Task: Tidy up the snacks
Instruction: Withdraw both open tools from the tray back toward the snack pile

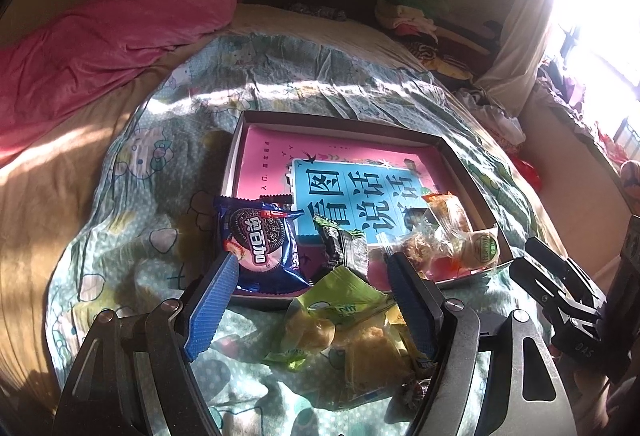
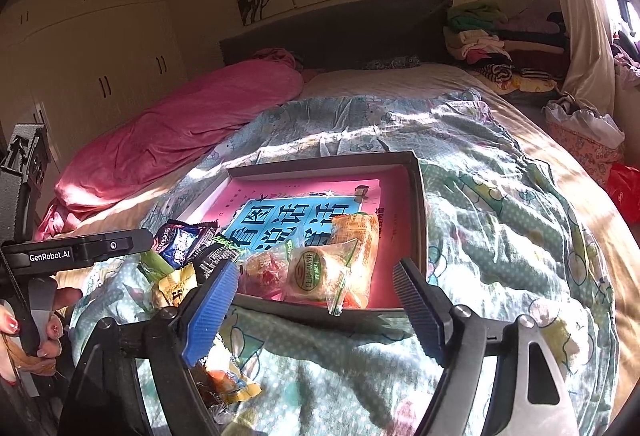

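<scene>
Green-yellow snack packets (image 1: 344, 320) lie loose on the quilt (image 1: 168, 236), lower centre of the left wrist view, just short of the shallow box (image 1: 460, 152). Left gripper (image 1: 312, 272) frames them, jaws wide, empty. Right gripper (image 2: 316, 276) also wide, empty, facing snacks already boxed (image 2: 316, 272). Left hand judged nearer; heap runs roughly crosswise.

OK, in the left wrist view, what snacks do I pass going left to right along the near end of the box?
Blue cookie pack → dark green-edged packet → clear-wrapped brown snack → round pastry with green label.
</scene>
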Demonstrator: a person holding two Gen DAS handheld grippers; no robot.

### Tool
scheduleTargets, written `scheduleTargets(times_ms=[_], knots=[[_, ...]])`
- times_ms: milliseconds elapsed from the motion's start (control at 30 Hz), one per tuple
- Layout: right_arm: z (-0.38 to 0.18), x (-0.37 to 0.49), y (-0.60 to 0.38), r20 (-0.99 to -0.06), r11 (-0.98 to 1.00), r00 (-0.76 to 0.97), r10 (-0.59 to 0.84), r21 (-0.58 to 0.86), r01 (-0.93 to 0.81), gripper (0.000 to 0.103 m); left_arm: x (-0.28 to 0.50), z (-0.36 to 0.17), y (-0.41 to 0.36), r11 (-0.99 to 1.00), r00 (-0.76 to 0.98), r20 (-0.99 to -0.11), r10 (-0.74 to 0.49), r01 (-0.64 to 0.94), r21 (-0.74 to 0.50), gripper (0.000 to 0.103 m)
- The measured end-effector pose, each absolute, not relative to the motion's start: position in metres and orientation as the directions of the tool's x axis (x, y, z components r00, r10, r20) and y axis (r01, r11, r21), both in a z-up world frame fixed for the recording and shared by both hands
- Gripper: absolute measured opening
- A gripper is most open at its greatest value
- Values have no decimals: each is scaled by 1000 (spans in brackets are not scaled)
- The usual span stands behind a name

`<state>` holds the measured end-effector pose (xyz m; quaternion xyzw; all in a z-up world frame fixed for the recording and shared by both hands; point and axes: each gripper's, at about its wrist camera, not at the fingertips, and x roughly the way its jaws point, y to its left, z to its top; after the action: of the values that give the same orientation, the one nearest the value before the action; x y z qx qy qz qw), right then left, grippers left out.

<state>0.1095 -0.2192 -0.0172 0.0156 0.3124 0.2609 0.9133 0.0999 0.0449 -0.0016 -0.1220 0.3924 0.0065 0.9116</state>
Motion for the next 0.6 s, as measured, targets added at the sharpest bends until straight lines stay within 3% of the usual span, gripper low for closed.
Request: scheduleTargets(times_ms=[600], knots=[[-16, 90, -209, -577, 847, 646, 500, 170, -504, 80, 85, -7, 34, 979, 657, -747, -97, -74, -192, 78]])
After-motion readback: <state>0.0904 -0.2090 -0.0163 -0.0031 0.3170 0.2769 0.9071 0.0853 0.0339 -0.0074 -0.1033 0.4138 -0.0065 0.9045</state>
